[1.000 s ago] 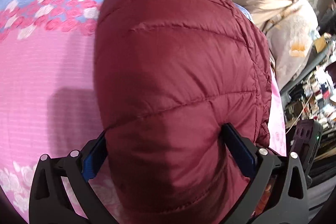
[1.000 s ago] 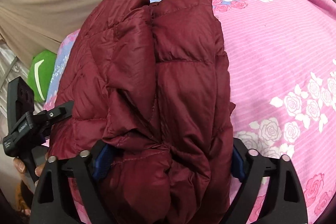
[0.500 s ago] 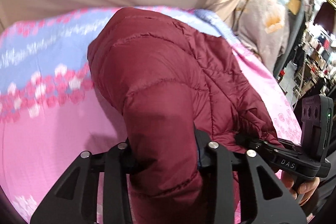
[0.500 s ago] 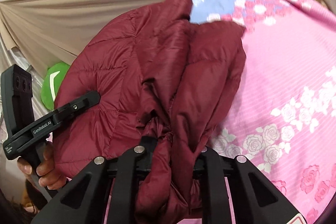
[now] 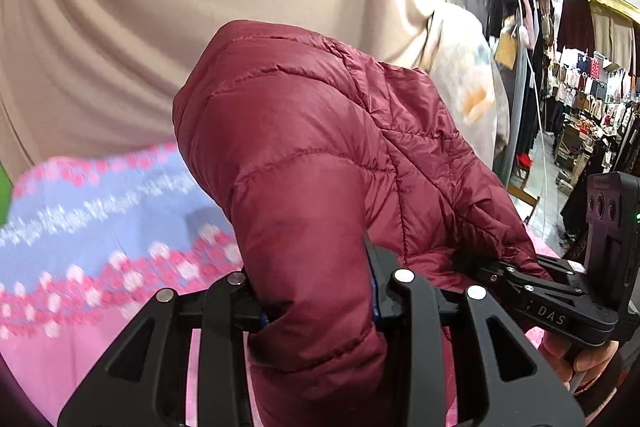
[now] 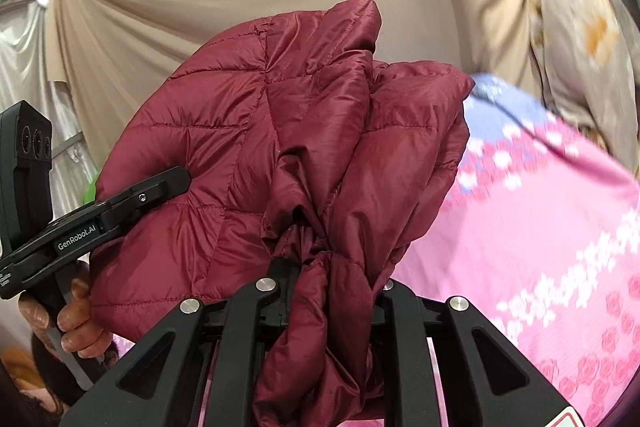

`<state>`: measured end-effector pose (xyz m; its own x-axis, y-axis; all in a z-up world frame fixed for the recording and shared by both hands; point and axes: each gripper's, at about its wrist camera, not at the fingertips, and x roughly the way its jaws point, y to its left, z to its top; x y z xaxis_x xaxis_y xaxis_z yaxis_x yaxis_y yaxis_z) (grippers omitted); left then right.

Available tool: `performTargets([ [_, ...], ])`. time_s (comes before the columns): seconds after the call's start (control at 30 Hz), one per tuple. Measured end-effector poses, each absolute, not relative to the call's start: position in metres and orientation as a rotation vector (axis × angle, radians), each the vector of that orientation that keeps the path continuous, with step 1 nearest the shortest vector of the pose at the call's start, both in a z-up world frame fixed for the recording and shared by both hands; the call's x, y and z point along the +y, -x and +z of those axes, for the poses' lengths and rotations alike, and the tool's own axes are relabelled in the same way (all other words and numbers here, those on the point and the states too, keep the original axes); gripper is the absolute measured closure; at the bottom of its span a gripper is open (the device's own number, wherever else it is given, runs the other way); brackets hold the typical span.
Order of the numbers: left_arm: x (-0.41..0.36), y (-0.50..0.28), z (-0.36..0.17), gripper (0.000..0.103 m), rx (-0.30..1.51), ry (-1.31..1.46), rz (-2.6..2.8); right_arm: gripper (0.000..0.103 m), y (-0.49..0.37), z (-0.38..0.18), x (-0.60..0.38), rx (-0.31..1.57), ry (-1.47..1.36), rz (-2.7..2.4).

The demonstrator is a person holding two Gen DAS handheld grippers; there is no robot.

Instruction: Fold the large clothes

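Both the left gripper and right gripper are clenched on the maroon jacket, which rises bunched from its near edge above the pink bedsheet.

My right gripper has its jaws squeezed tight on a bunched bit of the red puffy jacket. My left gripper touches the jacket too. The pink flowery bed lies below.

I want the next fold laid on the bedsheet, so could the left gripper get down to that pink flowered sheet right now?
Probably not directly: the left gripper is shut on the maroon puffer jacket, whose bulk hangs between it and the pink flowered sheet.
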<state>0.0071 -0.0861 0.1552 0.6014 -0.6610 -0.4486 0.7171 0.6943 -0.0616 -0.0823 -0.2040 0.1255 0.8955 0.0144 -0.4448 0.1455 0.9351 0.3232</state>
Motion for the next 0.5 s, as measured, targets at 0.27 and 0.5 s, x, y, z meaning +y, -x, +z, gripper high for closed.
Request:
performTargets([
  [0.27,-0.017,-0.012,0.193,0.071,0.299,-0.097,-0.730,0.087,0.054,0.170,-0.172,0.360,-0.278,0.016],
  [0.5,0.043,-0.065,0.183,0.070,0.256,-0.065,-0.682,0.085,-0.014,0.169,-0.134,0.371,-0.277,0.121],
])
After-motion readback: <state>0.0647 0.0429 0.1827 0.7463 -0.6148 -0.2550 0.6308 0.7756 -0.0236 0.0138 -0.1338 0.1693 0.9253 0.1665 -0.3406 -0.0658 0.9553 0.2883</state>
